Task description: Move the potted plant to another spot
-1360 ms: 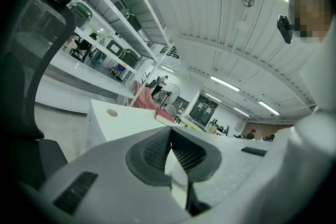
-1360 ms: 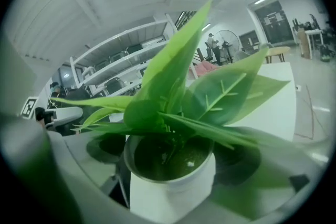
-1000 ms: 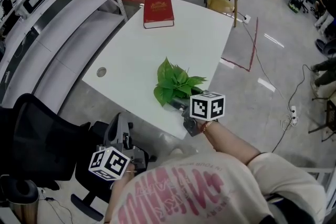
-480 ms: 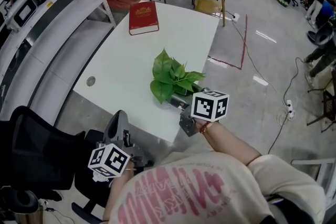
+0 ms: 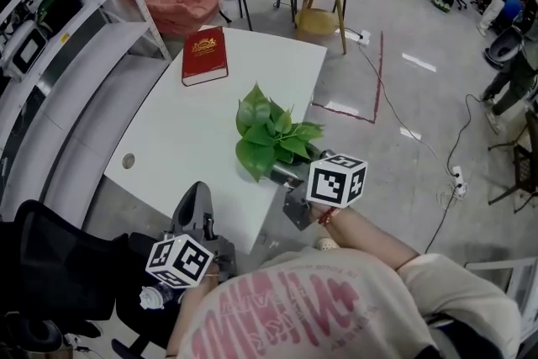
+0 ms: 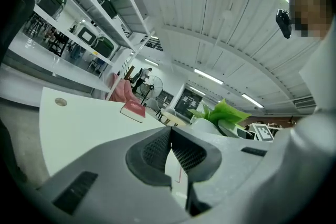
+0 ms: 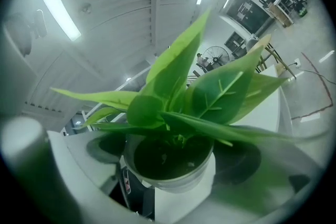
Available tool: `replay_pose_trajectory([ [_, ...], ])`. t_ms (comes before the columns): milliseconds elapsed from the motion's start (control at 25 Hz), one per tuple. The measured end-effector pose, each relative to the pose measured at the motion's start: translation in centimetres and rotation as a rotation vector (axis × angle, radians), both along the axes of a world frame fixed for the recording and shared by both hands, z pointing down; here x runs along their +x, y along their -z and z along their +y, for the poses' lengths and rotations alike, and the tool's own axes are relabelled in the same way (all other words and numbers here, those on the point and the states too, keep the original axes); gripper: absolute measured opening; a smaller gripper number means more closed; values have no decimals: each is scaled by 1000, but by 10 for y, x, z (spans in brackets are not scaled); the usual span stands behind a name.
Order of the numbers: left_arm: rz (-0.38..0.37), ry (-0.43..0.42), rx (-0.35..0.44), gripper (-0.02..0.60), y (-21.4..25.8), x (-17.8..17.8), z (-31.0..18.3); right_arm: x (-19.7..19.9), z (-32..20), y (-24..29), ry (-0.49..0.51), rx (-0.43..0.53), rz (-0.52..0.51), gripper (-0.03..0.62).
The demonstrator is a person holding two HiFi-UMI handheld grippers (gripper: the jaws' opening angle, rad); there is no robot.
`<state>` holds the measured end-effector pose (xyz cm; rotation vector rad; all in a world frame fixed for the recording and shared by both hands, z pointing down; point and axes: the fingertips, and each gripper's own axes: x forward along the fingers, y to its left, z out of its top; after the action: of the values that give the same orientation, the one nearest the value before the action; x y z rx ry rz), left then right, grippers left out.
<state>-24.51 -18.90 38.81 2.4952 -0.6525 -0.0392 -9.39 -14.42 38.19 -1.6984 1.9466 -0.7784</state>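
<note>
A white desk (image 5: 185,130) with rounded corners stands on a glossy grey floor (image 5: 370,139), seen from steeply above. Taking the middle of the desk top as the centre of the clock, a closed red book (image 5: 204,55) lies flat at 12 o'clock, near the far end. A small round grey cable cap (image 5: 128,161) sits flush in the top at 8 o'clock, close to the left edge. At 4 o'clock, by the near right edge, a green potted plant (image 5: 271,133) is clamped in the right tool (image 5: 284,178); whether its pot touches the desk cannot be told.
</note>
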Motion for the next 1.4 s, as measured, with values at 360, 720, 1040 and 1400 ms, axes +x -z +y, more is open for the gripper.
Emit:
replay_pose_trajectory([
  [360,0,-19,23,3,13,73,27,65,24,19,18,44,4,525],
  [720,6,11,58,3,18,124,43,127,42,30,33,121,-16,525],
  [1040,25,37,61,3,9,179,72,185,71,31,59,146,-20,525],
  [1400,12,-29,40,3,-3,227,94,223,97,20,19,133,-29,525],
])
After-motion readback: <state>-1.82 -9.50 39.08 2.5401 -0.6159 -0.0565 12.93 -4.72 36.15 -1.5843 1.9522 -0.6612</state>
